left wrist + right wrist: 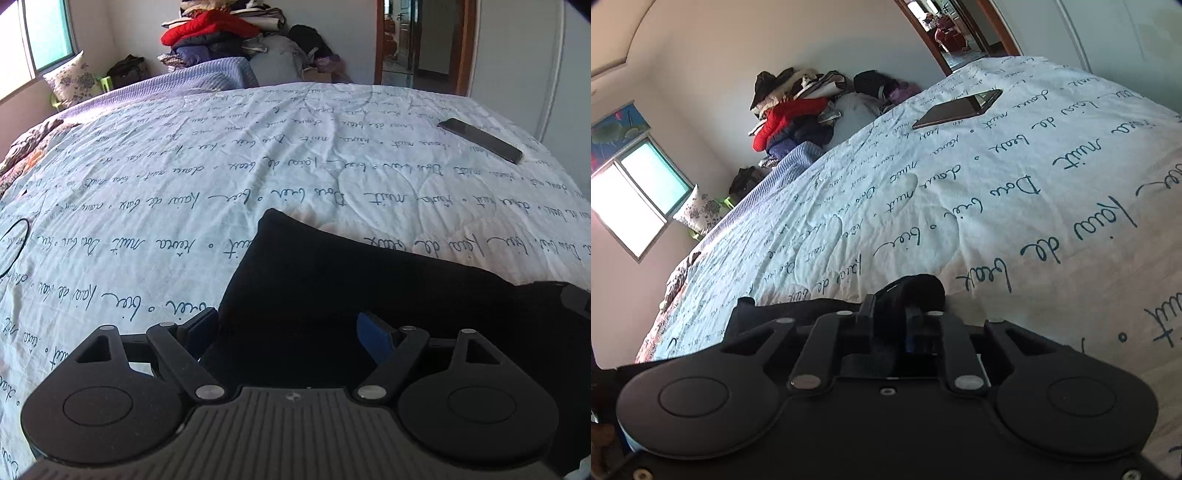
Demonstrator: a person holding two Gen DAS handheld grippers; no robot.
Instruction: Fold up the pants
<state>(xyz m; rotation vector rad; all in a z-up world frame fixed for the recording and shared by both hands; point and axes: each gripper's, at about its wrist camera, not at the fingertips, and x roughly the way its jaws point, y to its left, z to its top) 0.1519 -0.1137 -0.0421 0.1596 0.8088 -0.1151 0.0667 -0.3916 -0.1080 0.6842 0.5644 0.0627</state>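
- A pair of black pants [332, 280] is seen lying on a bed, on a pale quilt [184, 177] printed with dark cursive script; the cloth is gathered into a flat dark slab near the lower middle of the left wrist view.
- The left tongs [286, 332] are held spread wide just above the near edge of the pants, with nothing gripped; one blue-padded fingertip [373, 332] is seen over the black cloth, the other at its left border.
- The right tongs [892, 310] are drawn nearly together and pinch a bunched fold of the pants [912, 288], which bulges up past the fingertips.
- From that pinched fold, the rest of the black cloth is seen trailing leftward along the quilt [960, 184] in the right wrist view.
- A dark phone [480, 140] is left lying flat on the quilt, well apart from the pants, toward the far right of the bed.
- A heap of folded clothes topped by a red jacket [210, 26] is stacked against the far wall, beyond a purple blanket [207, 74].
- A floral pillow [72, 79] is propped under the window [48, 33], and an open doorway [417, 40] is seen at the far right.
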